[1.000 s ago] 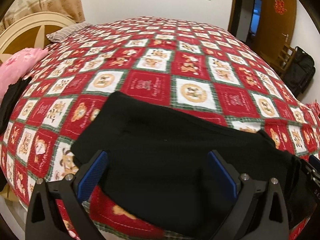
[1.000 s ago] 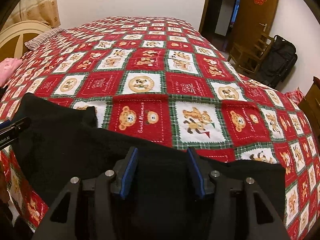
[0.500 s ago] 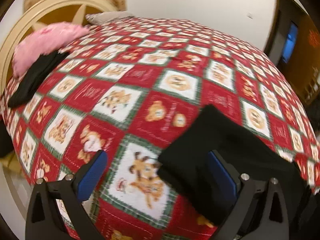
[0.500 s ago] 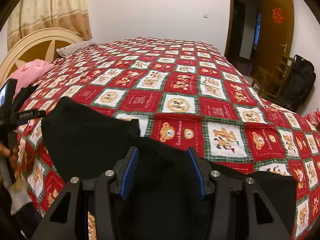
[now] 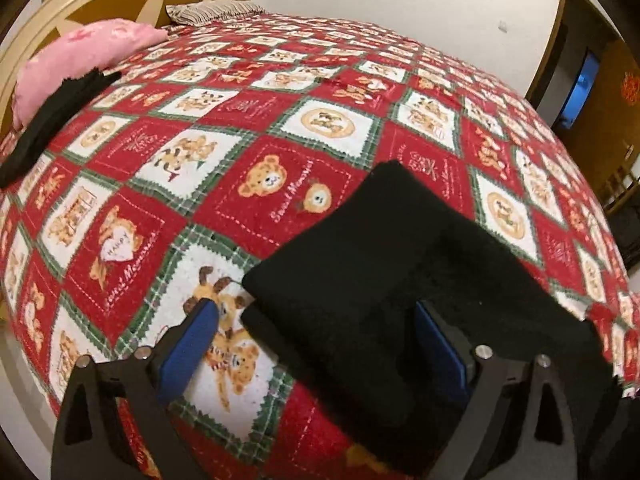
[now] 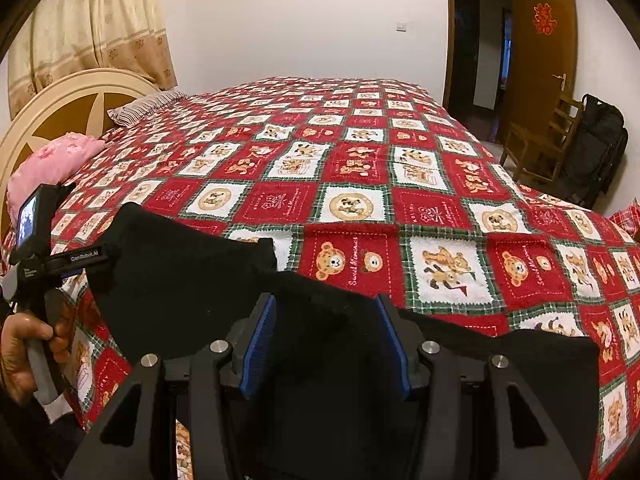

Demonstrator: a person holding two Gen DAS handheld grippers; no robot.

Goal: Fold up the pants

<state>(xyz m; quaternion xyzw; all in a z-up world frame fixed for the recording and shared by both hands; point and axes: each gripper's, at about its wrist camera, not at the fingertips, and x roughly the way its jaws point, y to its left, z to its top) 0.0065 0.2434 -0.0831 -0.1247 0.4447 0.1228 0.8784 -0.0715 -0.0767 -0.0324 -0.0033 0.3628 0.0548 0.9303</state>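
Black pants [image 5: 380, 248] lie in a folded layer near the front edge of a bed with a red bear-patterned quilt [image 5: 280, 128]. My left gripper [image 5: 314, 312] hangs over their left end and its jaws are closing. The corner of the fold sits between them: the right pad touches the fabric, while the left pad [image 5: 192, 340] stands clear over the quilt. In the right wrist view the pants [image 6: 180, 280] rise in a hump into my right gripper [image 6: 326, 312], shut on the fabric. A hand [image 6: 24, 344] holds the left gripper [image 6: 48, 256] at the left edge.
A pink pillow [image 5: 80, 56] and a dark garment [image 5: 52, 120] lie by the cream headboard [image 6: 60, 100], with a striped pillow [image 6: 144, 106] behind. Right of the bed stand a wooden chair [image 6: 536, 148], a black bag [image 6: 596, 148] and an open door [image 6: 544, 40].
The left gripper slid left from over the pants' middle to their left end, rolled, and its jaws narrowed a little. The right wrist view tilted upward with fabric still between its pads.
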